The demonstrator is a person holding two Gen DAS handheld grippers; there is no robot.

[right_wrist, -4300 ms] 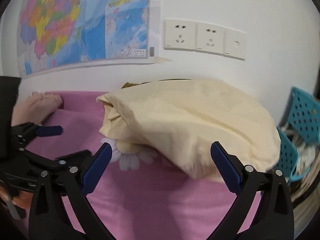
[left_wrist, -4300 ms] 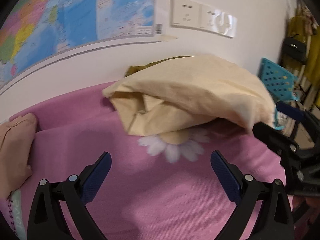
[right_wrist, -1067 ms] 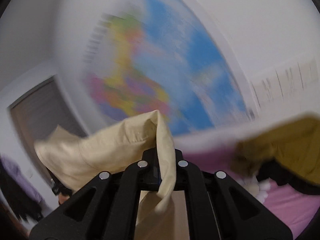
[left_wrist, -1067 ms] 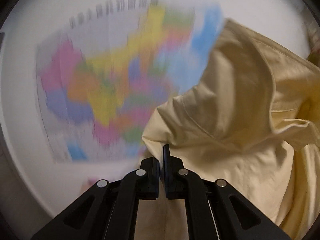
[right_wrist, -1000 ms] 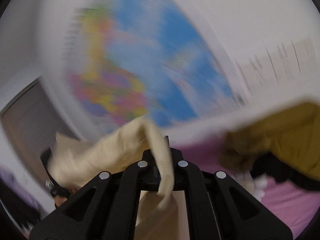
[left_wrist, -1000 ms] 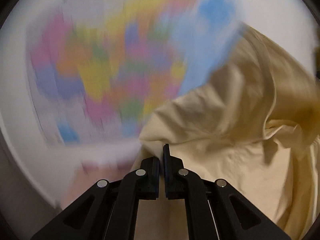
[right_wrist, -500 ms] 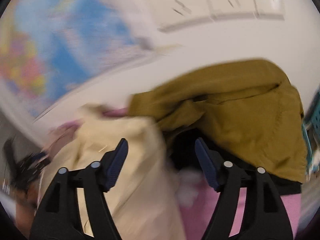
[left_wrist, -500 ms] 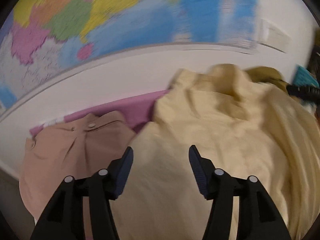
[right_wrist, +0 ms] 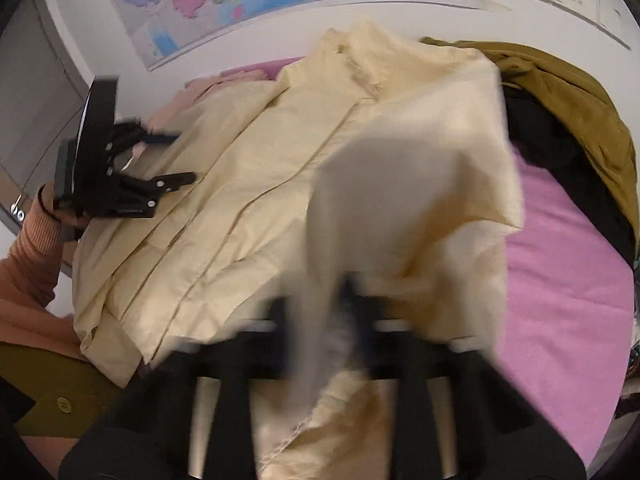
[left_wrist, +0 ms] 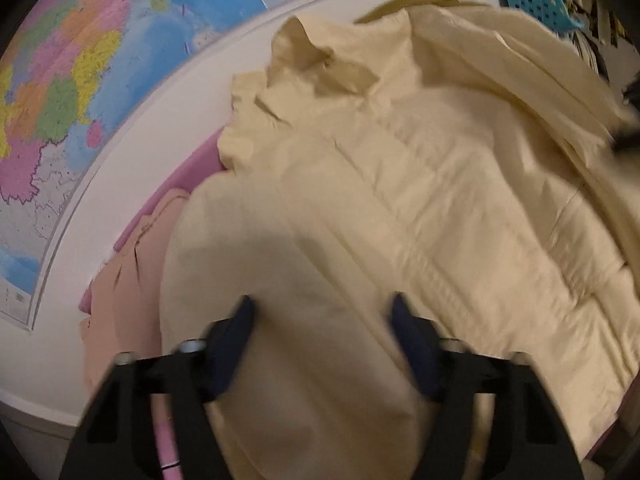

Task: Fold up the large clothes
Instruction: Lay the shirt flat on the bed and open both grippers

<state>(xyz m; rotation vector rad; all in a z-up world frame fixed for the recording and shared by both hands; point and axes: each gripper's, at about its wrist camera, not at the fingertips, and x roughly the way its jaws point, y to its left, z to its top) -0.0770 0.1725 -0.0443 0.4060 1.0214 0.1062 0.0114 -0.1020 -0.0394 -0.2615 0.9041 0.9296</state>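
Observation:
A large cream jacket (left_wrist: 400,208) lies spread front-up on the pink bed (right_wrist: 560,280), collar toward the wall. In the left wrist view my left gripper (left_wrist: 324,320) hovers low over the jacket's left side. Its blue pads (left_wrist: 240,324) stand apart and are closing, with flat cloth under the gap and nothing pinched. The right wrist view shows that same left gripper (right_wrist: 186,156) in a hand with an orange sleeve. My right gripper (right_wrist: 324,316) is blurred and shut on a raised fold of the cream jacket (right_wrist: 248,168) at its right side.
A peach garment (left_wrist: 132,264) lies at the bed's left end, partly under the jacket. An olive jacket (right_wrist: 560,92) over dark cloth (right_wrist: 568,168) is heaped at the far right. A map (left_wrist: 80,60) hangs on the wall behind. A teal basket (left_wrist: 532,0) stands beyond the bed.
Both grippers came down from holding the jacket up in the air and opened, leaving it on the bed. Since then the right has shut on a fold and the left's jaws have narrowed.

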